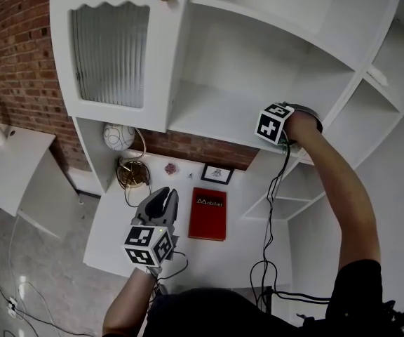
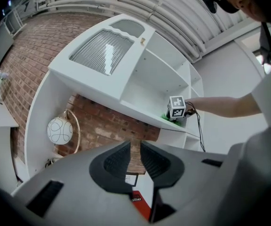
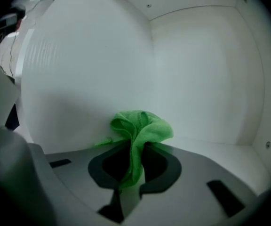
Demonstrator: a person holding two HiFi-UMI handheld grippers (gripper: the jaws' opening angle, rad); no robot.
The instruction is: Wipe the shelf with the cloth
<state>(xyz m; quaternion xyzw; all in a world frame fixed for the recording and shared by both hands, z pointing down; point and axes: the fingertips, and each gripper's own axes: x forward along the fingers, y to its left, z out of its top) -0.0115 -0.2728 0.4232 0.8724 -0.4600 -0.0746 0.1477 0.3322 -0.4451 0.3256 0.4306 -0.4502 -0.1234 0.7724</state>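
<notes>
Though crumpled, cloth (image 3: 142, 126) between right fingers (image 3: 163, 166)

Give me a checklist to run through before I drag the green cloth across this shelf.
1. Grip on the green cloth: ok. The right gripper has its jaws shut on it, with a bunch sticking out past the tips.
2. Cloth pressed on the shelf floor: cannot tell. The gripper body hides the contact.
3. Wiping path in this compartment: ok. Only bare white surfaces show.
4. Left gripper out of the way: ok. It is empty, jaws slightly apart, low over the desk.
5. Right gripper's cable: ok. It hangs below the shelf edge, away from the cloth.
</notes>
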